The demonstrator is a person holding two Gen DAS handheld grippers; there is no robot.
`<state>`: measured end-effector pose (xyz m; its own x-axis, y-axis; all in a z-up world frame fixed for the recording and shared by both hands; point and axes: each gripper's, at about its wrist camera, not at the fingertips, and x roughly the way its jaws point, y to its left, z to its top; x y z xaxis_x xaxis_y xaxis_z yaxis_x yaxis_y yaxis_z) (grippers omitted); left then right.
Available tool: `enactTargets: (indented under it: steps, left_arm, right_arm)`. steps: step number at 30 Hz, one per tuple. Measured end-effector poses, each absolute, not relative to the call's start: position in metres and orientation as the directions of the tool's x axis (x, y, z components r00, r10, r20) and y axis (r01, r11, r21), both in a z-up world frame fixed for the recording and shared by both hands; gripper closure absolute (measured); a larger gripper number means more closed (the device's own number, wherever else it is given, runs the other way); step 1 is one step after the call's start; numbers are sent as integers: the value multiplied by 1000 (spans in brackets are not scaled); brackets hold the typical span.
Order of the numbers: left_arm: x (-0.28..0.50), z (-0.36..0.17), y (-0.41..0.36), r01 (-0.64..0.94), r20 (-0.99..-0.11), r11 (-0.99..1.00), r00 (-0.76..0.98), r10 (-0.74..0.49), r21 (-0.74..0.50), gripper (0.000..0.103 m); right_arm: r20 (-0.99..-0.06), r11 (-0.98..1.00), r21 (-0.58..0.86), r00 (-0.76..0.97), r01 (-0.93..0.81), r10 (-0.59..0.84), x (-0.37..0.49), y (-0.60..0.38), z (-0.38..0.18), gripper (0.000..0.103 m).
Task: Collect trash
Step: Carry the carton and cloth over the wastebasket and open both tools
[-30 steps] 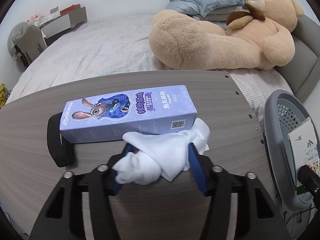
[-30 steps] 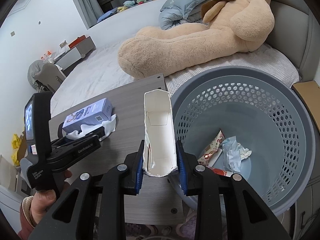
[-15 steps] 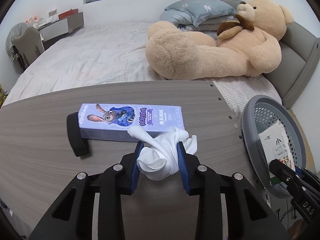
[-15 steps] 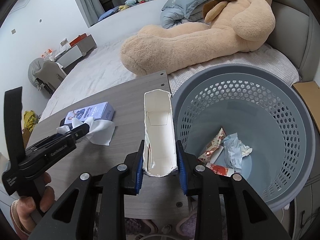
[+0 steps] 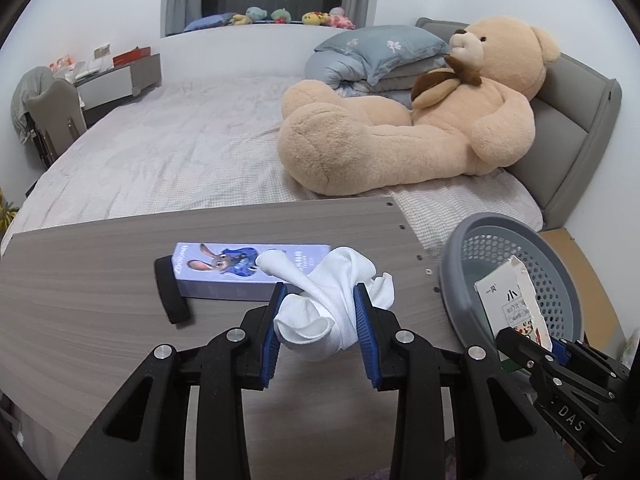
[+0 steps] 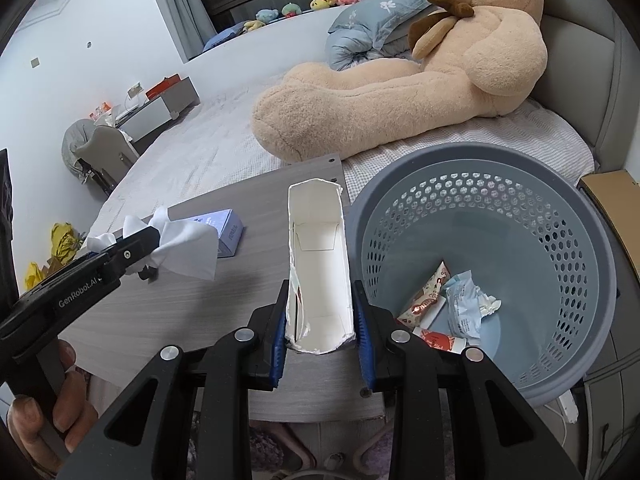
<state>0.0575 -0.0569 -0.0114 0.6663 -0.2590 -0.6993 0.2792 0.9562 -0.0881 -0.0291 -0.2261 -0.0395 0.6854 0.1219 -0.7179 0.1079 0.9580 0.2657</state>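
Observation:
A crumpled white tissue (image 5: 336, 304) is pinched between the blue pads of my left gripper (image 5: 319, 290), which is shut on it and holds it above the grey wooden table (image 5: 80, 300). From the right wrist view the tissue (image 6: 188, 248) hangs off the left gripper (image 6: 138, 242), clear of the tabletop. My right gripper (image 6: 320, 294) is shut on an open white carton (image 6: 316, 240), held upright beside the rim of the grey perforated basket (image 6: 472, 160). Several wrappers (image 6: 460, 304) lie on the basket floor.
A purple box with a cartoon rabbit (image 5: 224, 266) lies on the table behind the tissue, with a black strap (image 5: 170, 296) at its left end. A bed with a big teddy bear (image 5: 400, 136) borders the table's far edge. A hand (image 6: 52, 420) grips the left tool.
The left gripper's jaws narrowed onto the tissue, bunching it, and lifted it up off the table and back from the purple box. The right gripper with its carton stayed put.

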Motion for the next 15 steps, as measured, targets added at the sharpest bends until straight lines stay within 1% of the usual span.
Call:
enactTargets:
  steps: [7,15]
  left_arm:
    - [50,-7,-99,352,-702,933,644,-303,-79,70]
    - [40,-11,-160,467,-722,882,587,-367,-68,70]
  right_arm:
    - [-707,949,275,701,151,94,-39,-258,-35,75]
    - [-714,929,276,700,247,26,-53,-311,-35,75]
